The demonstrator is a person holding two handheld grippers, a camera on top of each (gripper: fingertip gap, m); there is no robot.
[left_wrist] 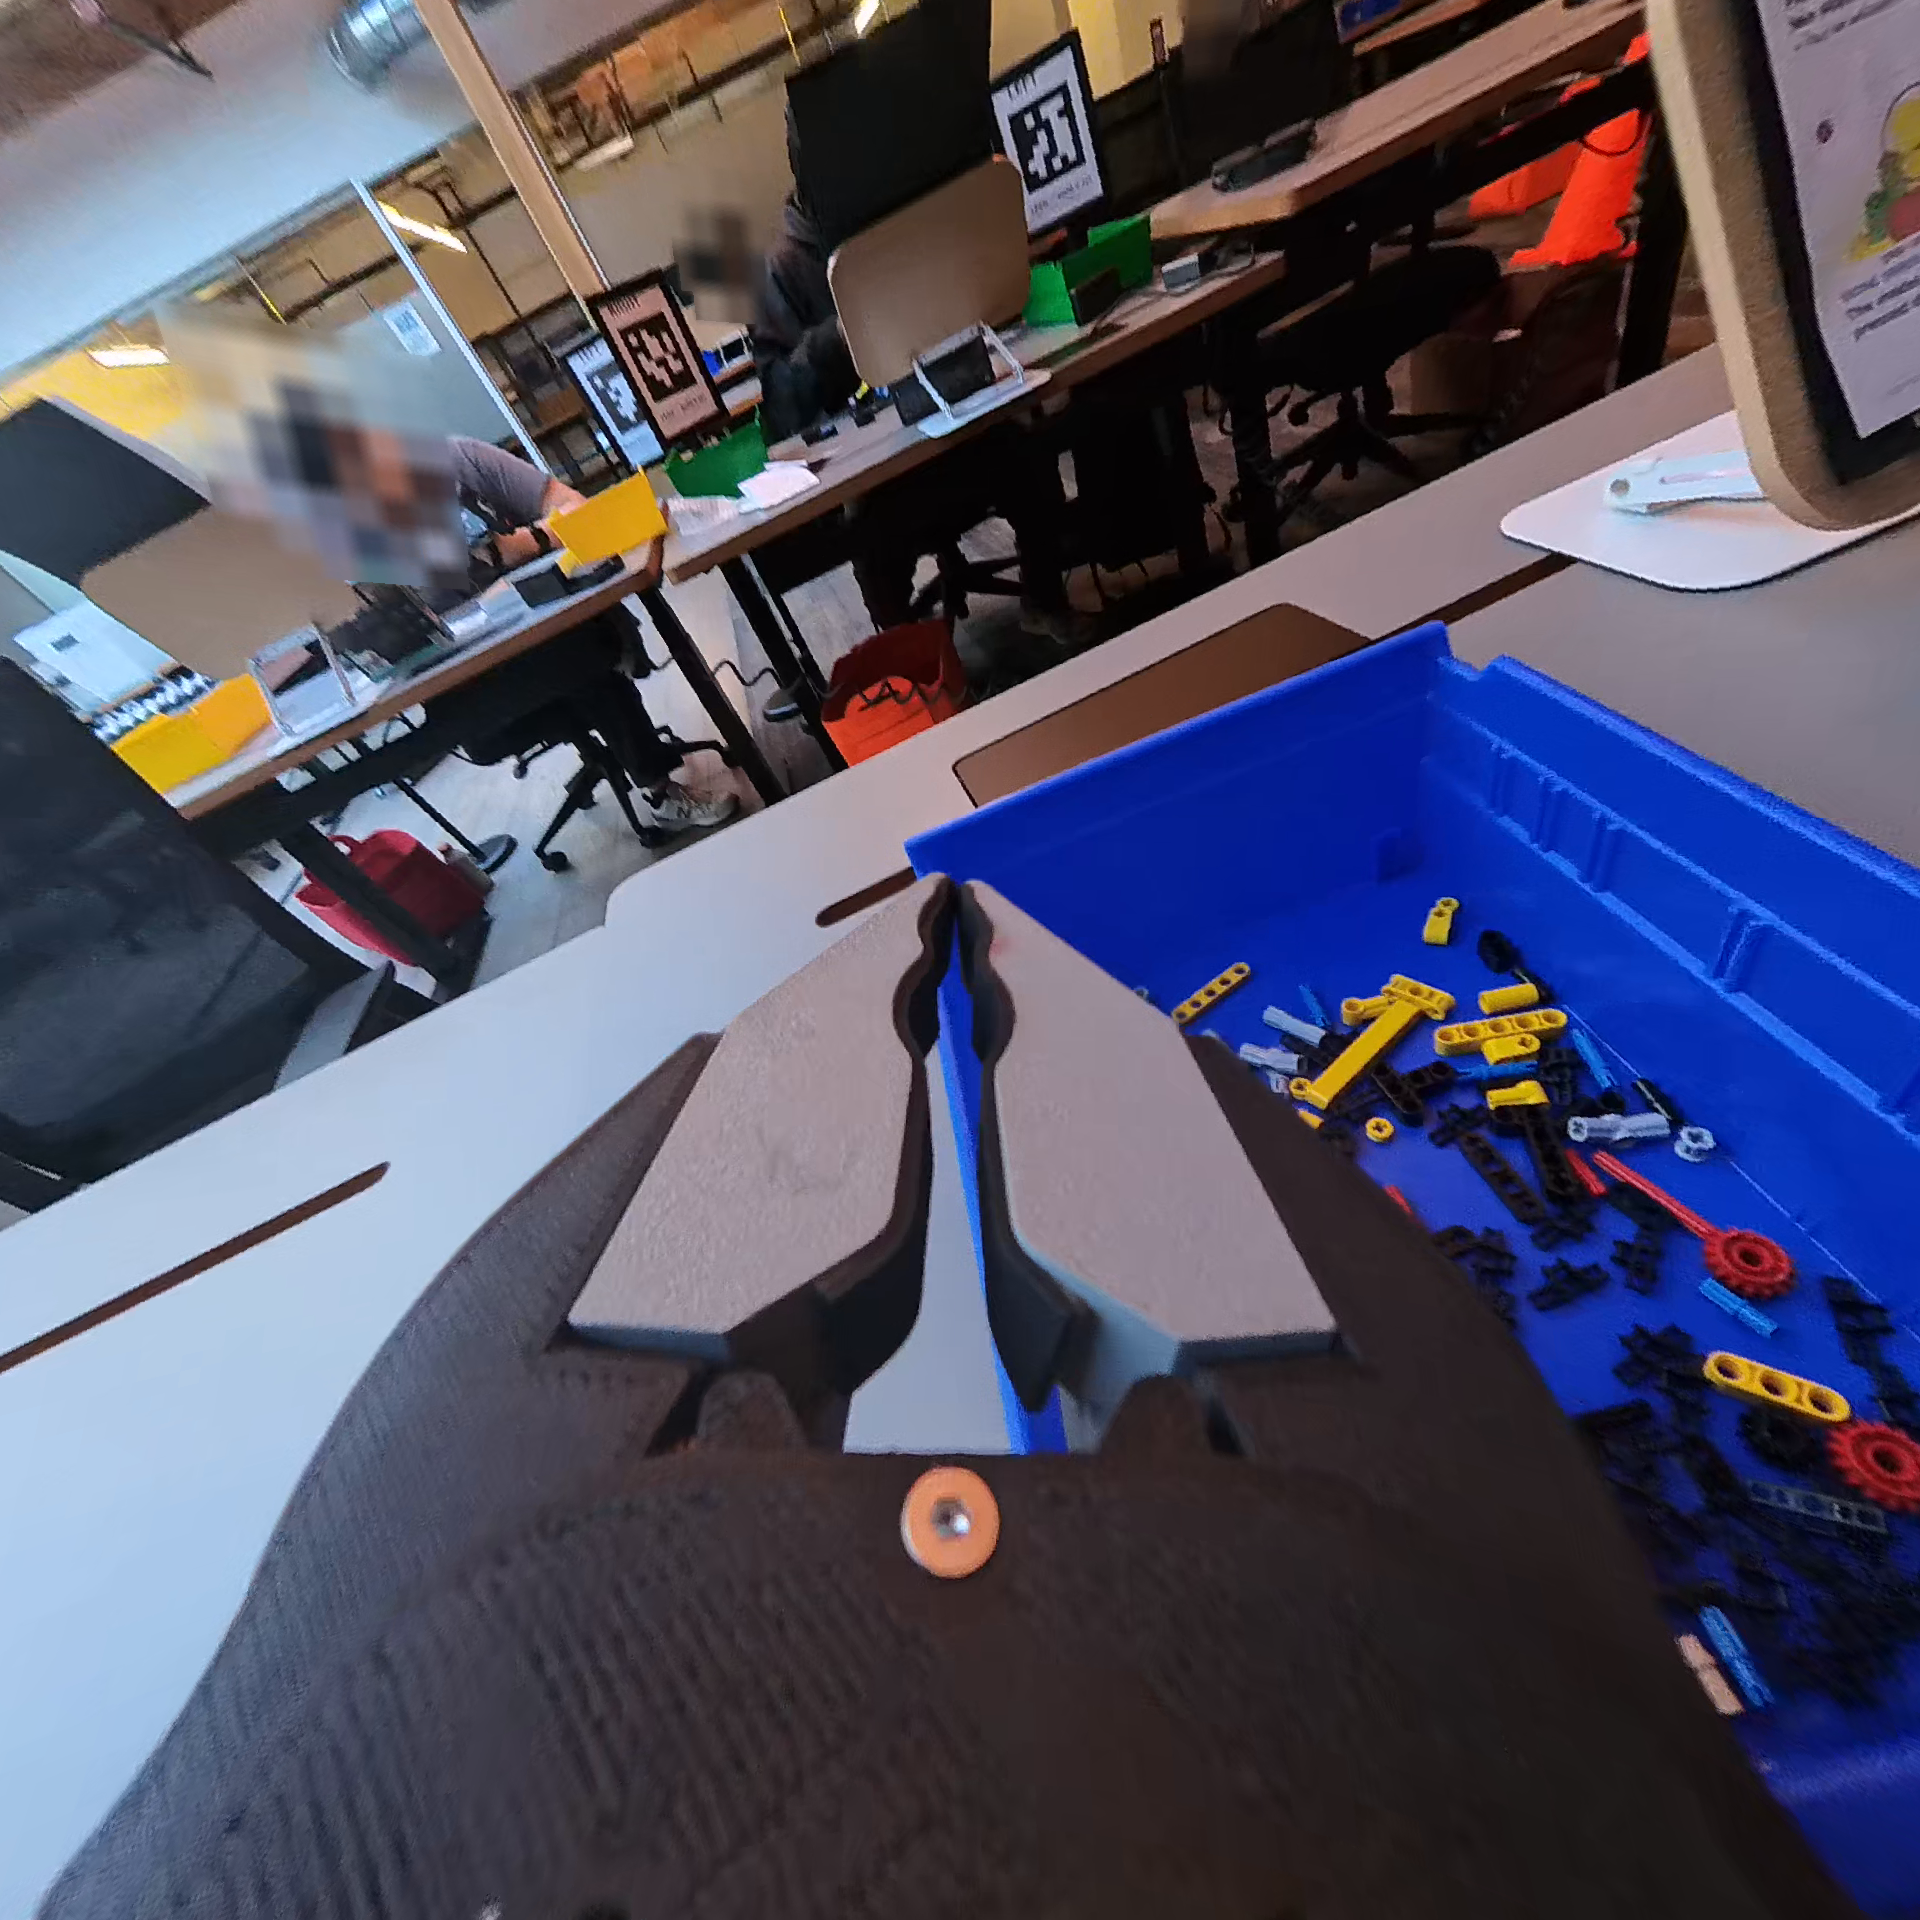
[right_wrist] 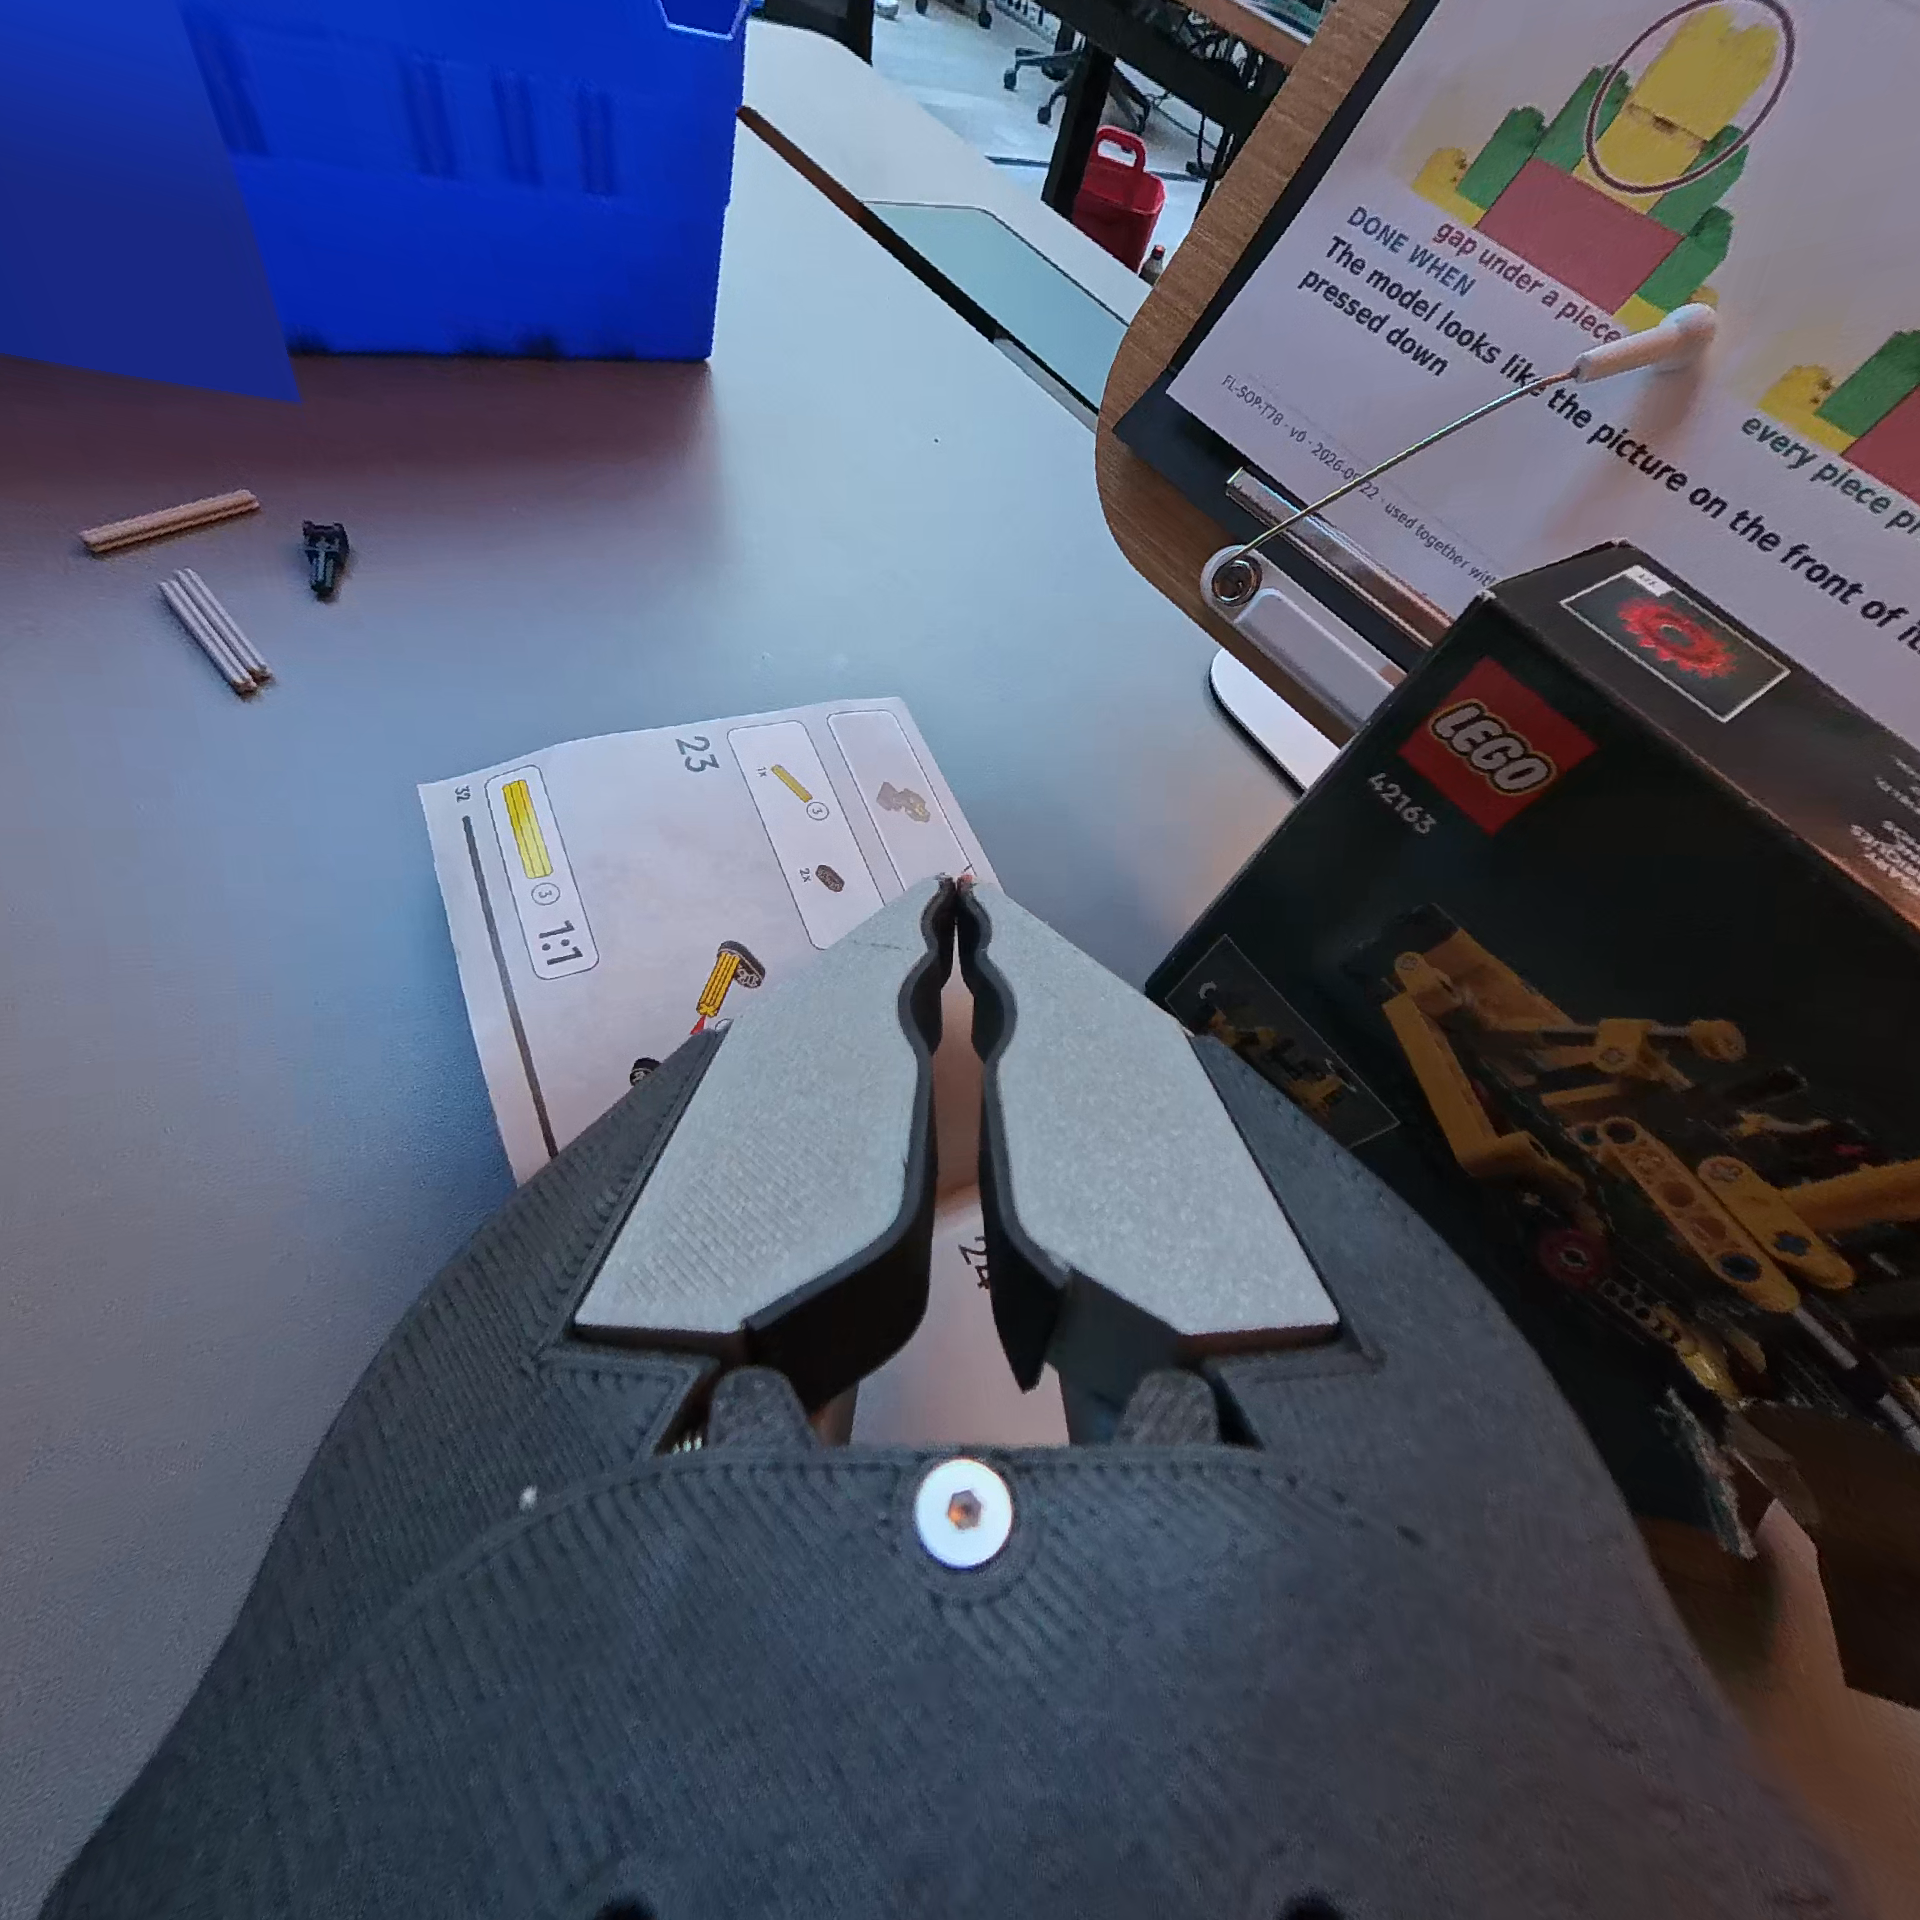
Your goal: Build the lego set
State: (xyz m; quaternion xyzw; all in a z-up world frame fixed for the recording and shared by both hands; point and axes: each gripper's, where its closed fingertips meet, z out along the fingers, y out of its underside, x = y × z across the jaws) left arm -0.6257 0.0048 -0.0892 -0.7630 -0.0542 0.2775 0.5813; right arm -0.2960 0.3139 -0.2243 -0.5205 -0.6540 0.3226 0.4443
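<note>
My left gripper (left_wrist: 954, 896) is shut and empty, with its tips over the near-left corner of a blue bin (left_wrist: 1226, 831). The bin holds several loose lego pieces: yellow beams (left_wrist: 1361, 1049), black connectors (left_wrist: 1496, 1164) and red gears (left_wrist: 1749, 1260). My right gripper (right_wrist: 956, 894) is shut with nothing seen between its fingers. It hovers just above a printed instruction sheet (right_wrist: 644, 883) that lies flat on the grey table. Two tan axles (right_wrist: 169, 522) (right_wrist: 215, 629) and a black pin (right_wrist: 325, 556) lie loose on the table to its far left.
A black lego box (right_wrist: 1558, 935) stands close to the right of my right gripper. Behind the box is a wooden stand with a clipped paper sheet (right_wrist: 1558, 312). The blue bin also shows at the top left of the right wrist view (right_wrist: 468, 208). People sit at desks beyond the table's far edge. One gripper's finger ends stand about 50 cm off the other's.
</note>
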